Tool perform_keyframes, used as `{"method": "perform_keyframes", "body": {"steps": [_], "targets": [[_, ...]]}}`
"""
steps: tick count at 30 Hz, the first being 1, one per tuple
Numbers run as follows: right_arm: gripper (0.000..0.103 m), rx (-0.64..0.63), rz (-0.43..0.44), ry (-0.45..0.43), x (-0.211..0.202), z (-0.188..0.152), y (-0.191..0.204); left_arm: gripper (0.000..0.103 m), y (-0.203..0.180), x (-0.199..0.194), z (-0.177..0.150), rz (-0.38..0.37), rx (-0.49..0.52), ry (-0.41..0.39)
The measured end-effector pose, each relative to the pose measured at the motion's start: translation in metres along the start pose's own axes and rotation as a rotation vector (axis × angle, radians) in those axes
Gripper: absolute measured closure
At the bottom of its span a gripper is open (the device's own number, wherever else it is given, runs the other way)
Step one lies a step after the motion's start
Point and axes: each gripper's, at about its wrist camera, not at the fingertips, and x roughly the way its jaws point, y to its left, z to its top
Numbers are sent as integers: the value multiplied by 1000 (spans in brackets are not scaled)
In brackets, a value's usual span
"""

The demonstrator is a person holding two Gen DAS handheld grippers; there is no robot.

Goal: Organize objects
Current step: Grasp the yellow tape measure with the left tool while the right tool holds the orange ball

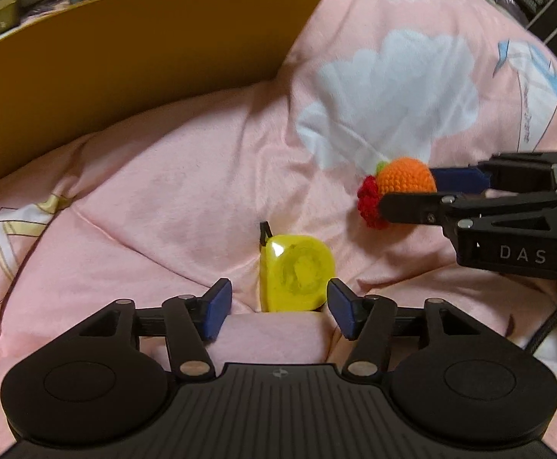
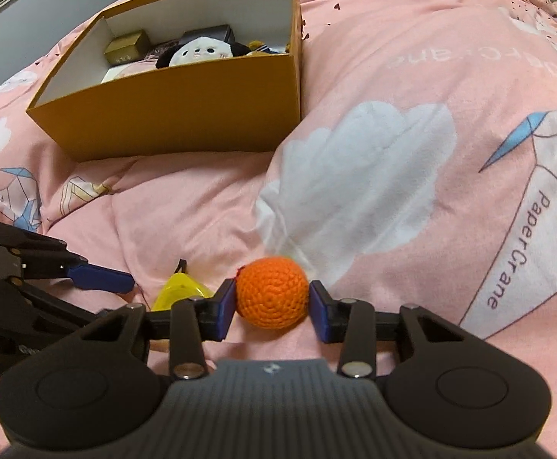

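Note:
A yellow translucent plastic piece [image 1: 297,277] with a short black strap lies on the pink quilt. My left gripper [image 1: 278,308] stands open around its near end, and the blue pads are apart from it on both sides. The same yellow piece [image 2: 181,290] shows in the right wrist view, beside a blue finger [image 2: 102,277] of the left gripper. My right gripper [image 2: 272,298] is shut on an orange crocheted ball [image 2: 272,294]. In the left wrist view the ball [image 1: 406,176] has red and green crochet trim, and the right gripper [image 1: 408,191] reaches in from the right.
An open mustard-yellow cardboard box [image 2: 183,114] sits on the quilt at the far left; its wall [image 1: 125,57] rises close ahead of the left gripper. It holds a panda plush [image 2: 198,51], a small gold box [image 2: 125,48] and a dark box [image 2: 209,32]. The pink quilt [image 2: 374,57] spreads to the right.

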Motion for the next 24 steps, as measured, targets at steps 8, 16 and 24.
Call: {"method": "perform_keyframes", "body": {"steps": [8, 16, 24], "targets": [[60, -5, 1, 11, 6, 0, 1, 27, -8, 22, 1, 42, 54, 21], [60, -22, -4, 18, 9, 0, 4, 56, -4, 19, -4, 38, 36, 19], [60, -25, -4, 19, 9, -1, 4, 74, 17, -1, -12, 67, -69, -55]]}}
